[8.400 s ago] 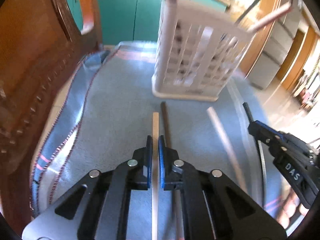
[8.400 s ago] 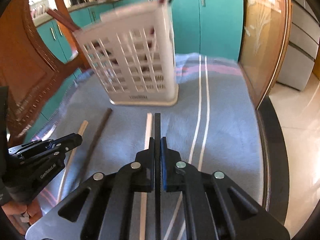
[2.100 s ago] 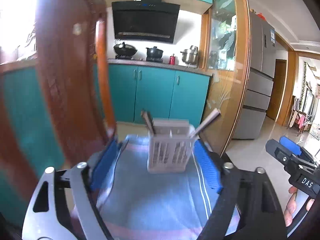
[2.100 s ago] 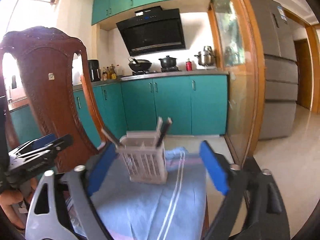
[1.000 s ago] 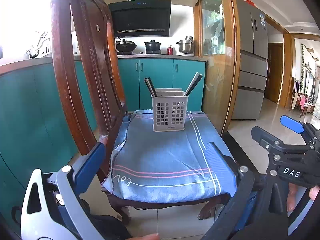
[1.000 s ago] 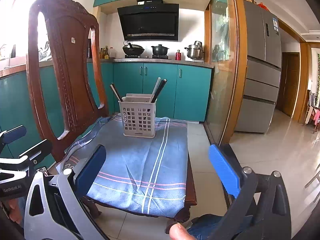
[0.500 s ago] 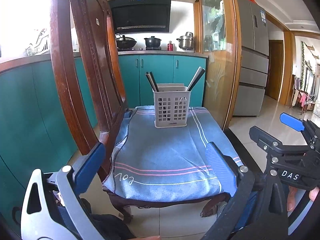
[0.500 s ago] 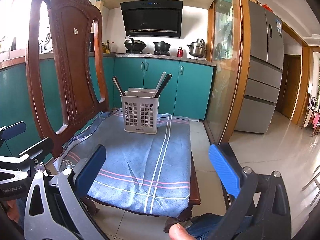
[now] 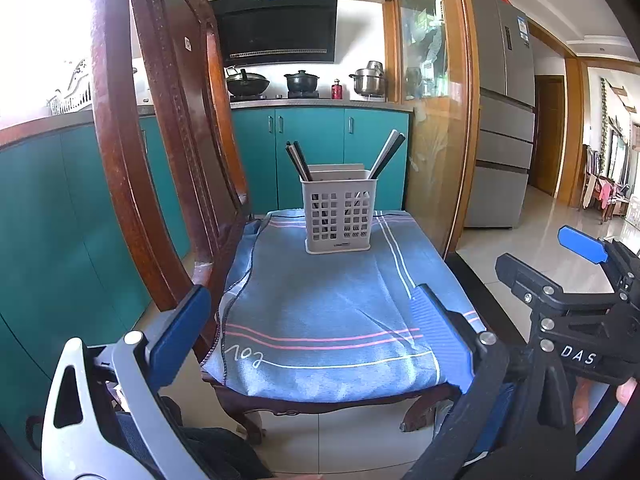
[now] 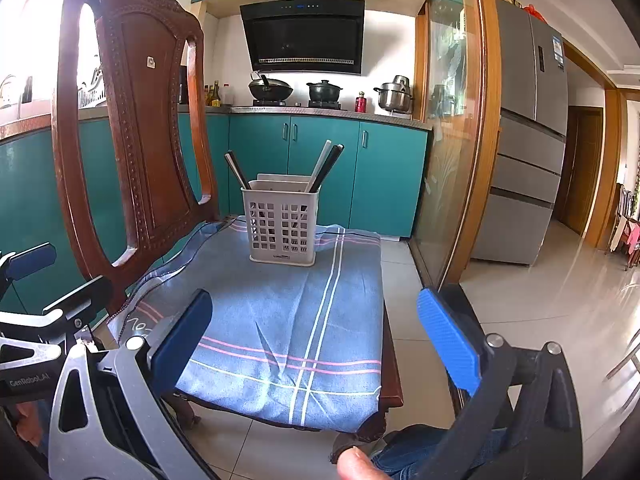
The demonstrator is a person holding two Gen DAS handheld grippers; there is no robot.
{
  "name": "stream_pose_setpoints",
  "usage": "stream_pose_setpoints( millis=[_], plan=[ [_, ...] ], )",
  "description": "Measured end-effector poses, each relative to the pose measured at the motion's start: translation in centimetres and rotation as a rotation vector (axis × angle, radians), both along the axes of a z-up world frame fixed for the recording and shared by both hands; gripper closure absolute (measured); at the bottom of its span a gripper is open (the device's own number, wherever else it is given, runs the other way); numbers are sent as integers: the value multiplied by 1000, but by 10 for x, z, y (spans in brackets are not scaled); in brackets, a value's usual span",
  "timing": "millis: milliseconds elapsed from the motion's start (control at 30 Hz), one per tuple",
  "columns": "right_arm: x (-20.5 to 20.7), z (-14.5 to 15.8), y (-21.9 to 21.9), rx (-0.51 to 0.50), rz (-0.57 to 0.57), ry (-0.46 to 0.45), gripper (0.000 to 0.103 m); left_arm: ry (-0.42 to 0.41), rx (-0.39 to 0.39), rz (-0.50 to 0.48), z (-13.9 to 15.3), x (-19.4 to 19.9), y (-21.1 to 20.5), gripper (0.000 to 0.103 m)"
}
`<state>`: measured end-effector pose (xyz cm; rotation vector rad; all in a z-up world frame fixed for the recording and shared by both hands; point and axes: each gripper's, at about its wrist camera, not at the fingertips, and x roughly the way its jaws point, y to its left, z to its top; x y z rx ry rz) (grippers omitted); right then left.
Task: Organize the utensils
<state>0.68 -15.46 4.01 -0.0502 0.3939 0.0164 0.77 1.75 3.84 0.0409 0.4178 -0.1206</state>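
A white slotted utensil basket (image 9: 338, 216) stands at the far end of a blue cloth (image 9: 320, 312) on a wooden chair seat; it also shows in the right wrist view (image 10: 282, 227). Several chopsticks (image 9: 387, 155) lean upright in it, dark ones (image 10: 236, 169) at its left and light and dark ones (image 10: 326, 166) at its right. My left gripper (image 9: 310, 320) is wide open and empty, held back from the seat's near edge. My right gripper (image 10: 316, 332) is wide open and empty, also back from the seat.
The carved wooden chair back (image 10: 132, 128) rises at the left of the seat. A glass partition with a wood frame (image 10: 456, 128) stands to the right. Teal cabinets (image 10: 320, 168) and a stove with pots are behind. Tiled floor (image 10: 540, 304) lies right.
Since 8 s ago both grippers let go of the chopsticks, which now stand in the basket, opened wide and pulled back. In the last second the views barely shift.
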Motion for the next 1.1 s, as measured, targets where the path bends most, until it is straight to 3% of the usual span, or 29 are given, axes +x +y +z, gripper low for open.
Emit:
stream_pose_setpoints(
  millis=[767, 1100],
  plan=[
    [-1, -5, -2, 12, 7, 6, 3, -8, -8, 8, -1, -3, -5, 3],
    [7, -10, -3, 10, 13, 24, 3, 34, -20, 0, -8, 8, -7, 3]
  ],
)
